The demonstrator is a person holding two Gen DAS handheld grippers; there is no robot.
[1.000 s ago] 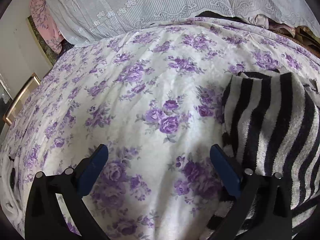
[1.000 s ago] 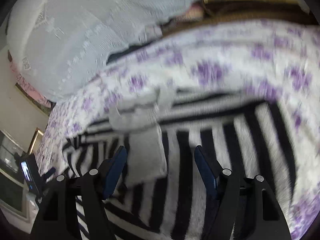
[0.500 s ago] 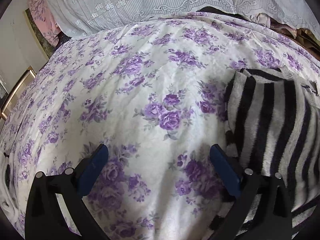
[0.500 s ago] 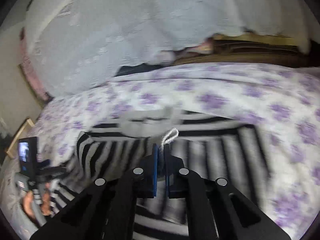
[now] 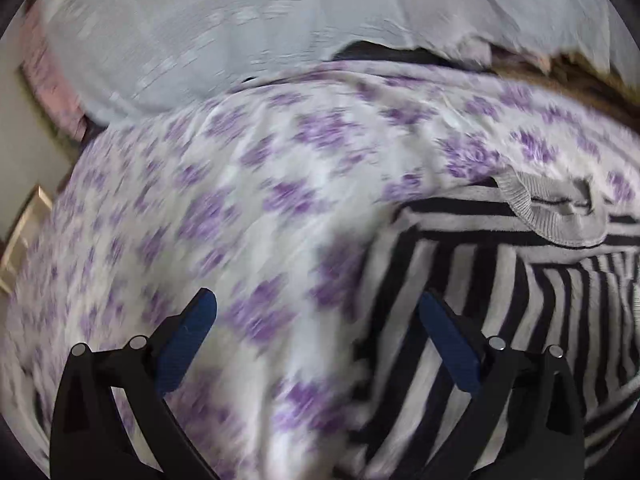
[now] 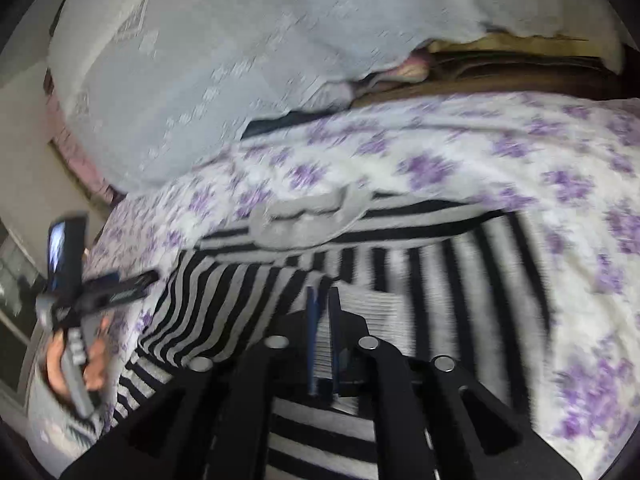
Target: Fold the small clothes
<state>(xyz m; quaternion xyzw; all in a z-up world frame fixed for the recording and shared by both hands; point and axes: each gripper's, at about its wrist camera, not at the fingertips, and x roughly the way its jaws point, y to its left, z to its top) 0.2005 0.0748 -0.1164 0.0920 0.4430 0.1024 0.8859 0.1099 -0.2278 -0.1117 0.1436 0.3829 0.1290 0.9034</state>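
A small black-and-white striped garment (image 5: 500, 276) with a grey ribbed collar (image 5: 560, 216) lies on the purple-flowered bed cover, at the right of the left wrist view. My left gripper (image 5: 316, 320) is open and empty just left of the garment's edge. In the right wrist view the striped garment (image 6: 420, 248) fills the middle. My right gripper (image 6: 322, 300) is shut on a fold of the striped fabric and holds it up above the rest. The left gripper also shows in the right wrist view (image 6: 132, 284), held in a hand at the garment's left edge.
The flowered bed cover (image 5: 248, 208) spreads under everything. A white lace-covered pile (image 5: 224, 36) stands along the far edge of the bed, with brown folded bedding (image 6: 500, 76) at the back right. A wall and a wooden frame (image 5: 24, 236) are at the far left.
My right gripper closed on the striped fabric and lifted and carried it over the garment. My left gripper swung right toward the garment's edge and stays open.
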